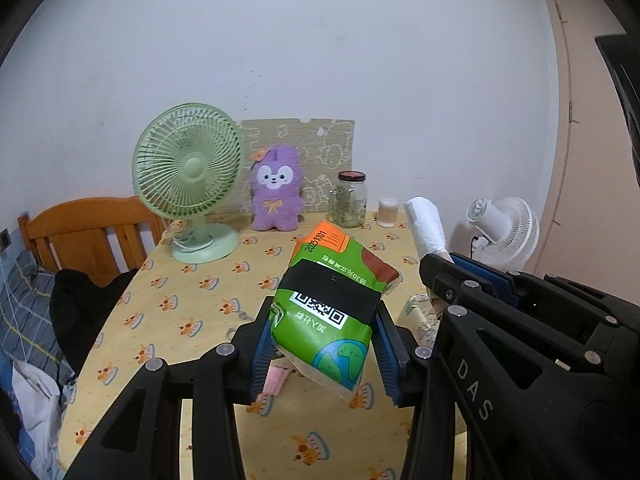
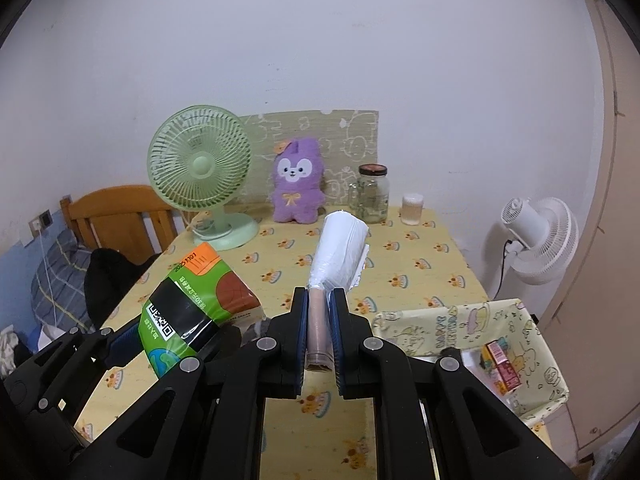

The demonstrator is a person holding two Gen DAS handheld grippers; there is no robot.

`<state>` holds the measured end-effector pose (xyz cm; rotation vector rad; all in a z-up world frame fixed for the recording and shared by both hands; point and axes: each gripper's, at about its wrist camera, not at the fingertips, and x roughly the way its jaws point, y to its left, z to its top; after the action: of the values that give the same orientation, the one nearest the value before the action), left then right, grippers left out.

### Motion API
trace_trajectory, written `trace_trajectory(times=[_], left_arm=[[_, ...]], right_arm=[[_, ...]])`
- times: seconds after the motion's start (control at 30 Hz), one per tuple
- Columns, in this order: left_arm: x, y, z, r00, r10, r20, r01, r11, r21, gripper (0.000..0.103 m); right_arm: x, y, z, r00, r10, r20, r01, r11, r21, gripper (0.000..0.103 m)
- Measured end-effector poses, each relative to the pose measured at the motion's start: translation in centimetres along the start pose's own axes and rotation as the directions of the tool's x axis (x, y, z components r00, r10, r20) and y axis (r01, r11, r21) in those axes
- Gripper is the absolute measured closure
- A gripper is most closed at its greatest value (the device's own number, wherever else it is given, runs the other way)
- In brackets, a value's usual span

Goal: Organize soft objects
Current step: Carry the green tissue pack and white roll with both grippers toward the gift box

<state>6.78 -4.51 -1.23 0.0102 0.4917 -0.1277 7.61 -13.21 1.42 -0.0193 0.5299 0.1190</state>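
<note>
The jaws of the left gripper are clamped on the lower sides of a green tissue pack, which is held clear above the counter, over its near half. The jaws of the right gripper are closed tight on the pink core end of a white bag roll, whose free end projects forward and upward.

The step in hand is judged to be the carrying of both soft items to the fabric basket at the near right corner of the counter. Grip pressure should be kept steady, since the pack is compressible and may slide out. Each item should be lowered inside the basket wall before release, one at a time, so that the grippers do not collide.

Both grippers are pitched moderately downward, side by side and close together, pointing towards the far edge where the purple plush toy stands.
</note>
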Motion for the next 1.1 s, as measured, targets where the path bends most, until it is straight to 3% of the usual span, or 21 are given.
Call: trace_trajectory(times=[1.1], left_arm=[[2.6,-7.7,0.4,0.995,-0.101,-0.001,0.101,0.992,0.079,0.057]], right_arm=[[-0.4,-9.5,-0.7,0.995,-0.103,0.015,0.101,0.992,0.071,0.090]])
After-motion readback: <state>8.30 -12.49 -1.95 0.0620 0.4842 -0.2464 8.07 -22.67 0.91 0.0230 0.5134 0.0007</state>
